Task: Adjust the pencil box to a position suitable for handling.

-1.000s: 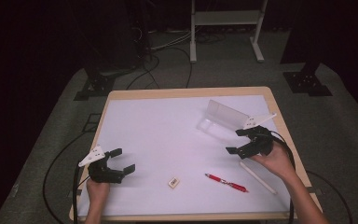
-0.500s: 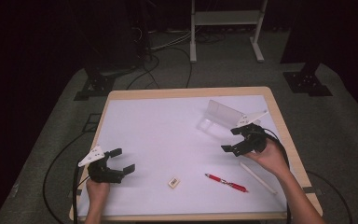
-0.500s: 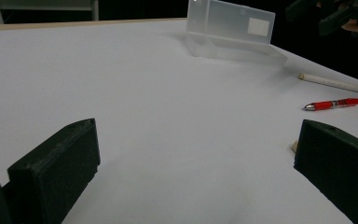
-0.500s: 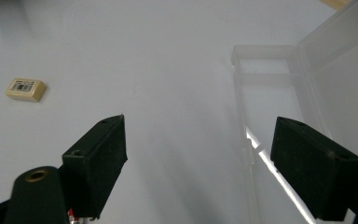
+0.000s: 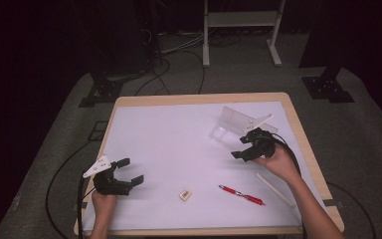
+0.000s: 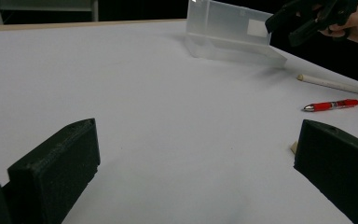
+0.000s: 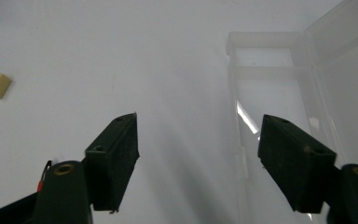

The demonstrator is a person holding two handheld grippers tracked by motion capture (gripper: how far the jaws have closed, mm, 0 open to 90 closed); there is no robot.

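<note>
An open clear plastic box (image 5: 235, 121) lies at the far right of the white table. My right gripper (image 5: 241, 148) hovers just in front of it, and its jaws have just been closing a little with nothing between them. In the right gripper view the box (image 7: 279, 93) lies ahead and to the right of the open gripper (image 7: 205, 158). A red pen (image 5: 241, 195), a small cream eraser (image 5: 185, 194) and a white stick (image 5: 276, 189) lie near the front. My left gripper (image 5: 129, 173) rests open at the front left, and its own view shows it empty (image 6: 196, 158).
The left gripper view shows the box (image 6: 233, 37), the white stick (image 6: 331, 84), the pen (image 6: 333, 105) and the eraser (image 6: 293, 148) to its right, with the right gripper (image 6: 303, 21) above them. The wooden table edge (image 5: 308, 149) runs close behind the right hand.
The right gripper has shifted left along the front of the clear box and its jaws stand slightly narrower. The left gripper and the loose items have not moved.
</note>
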